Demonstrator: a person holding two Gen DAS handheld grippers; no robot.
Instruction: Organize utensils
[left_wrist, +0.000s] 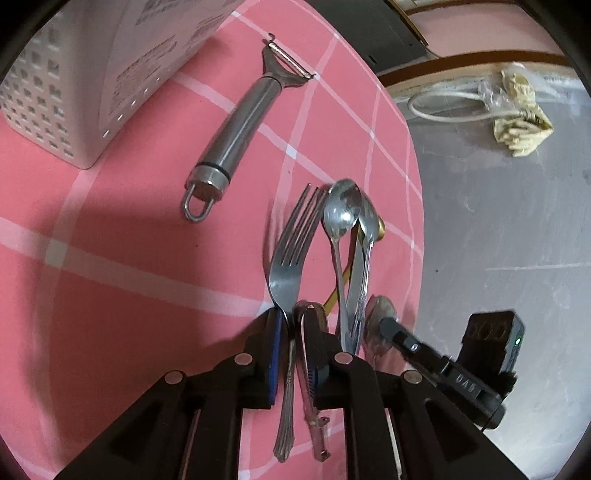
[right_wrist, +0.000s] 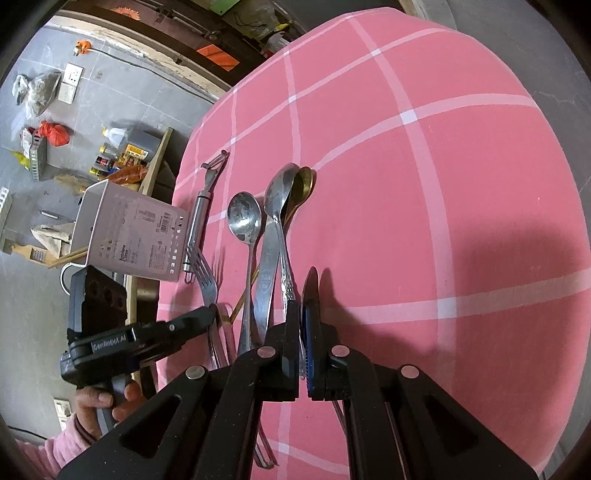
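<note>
Steel cutlery lies on a pink checked tablecloth (left_wrist: 110, 258). My left gripper (left_wrist: 301, 317) is shut on the fork (left_wrist: 291, 247), its handle running back between the fingers; a second thin handle (left_wrist: 314, 413) lies beside it. Spoons (left_wrist: 341, 210) lie just right of the fork. In the right wrist view my right gripper (right_wrist: 303, 306) is shut on the handle of a patterned spoon (right_wrist: 286, 192). Another spoon (right_wrist: 244, 218), a gold spoon (right_wrist: 304, 184) and the fork (right_wrist: 205, 273) lie nearby. The left gripper (right_wrist: 212, 314) shows at the fork.
A white perforated utensil holder (left_wrist: 74, 74) stands at the far left of the table, also in the right wrist view (right_wrist: 129, 236). A steel peeler (left_wrist: 240, 122) lies beside it. The table edge is at the right (left_wrist: 417, 221), with floor clutter beyond.
</note>
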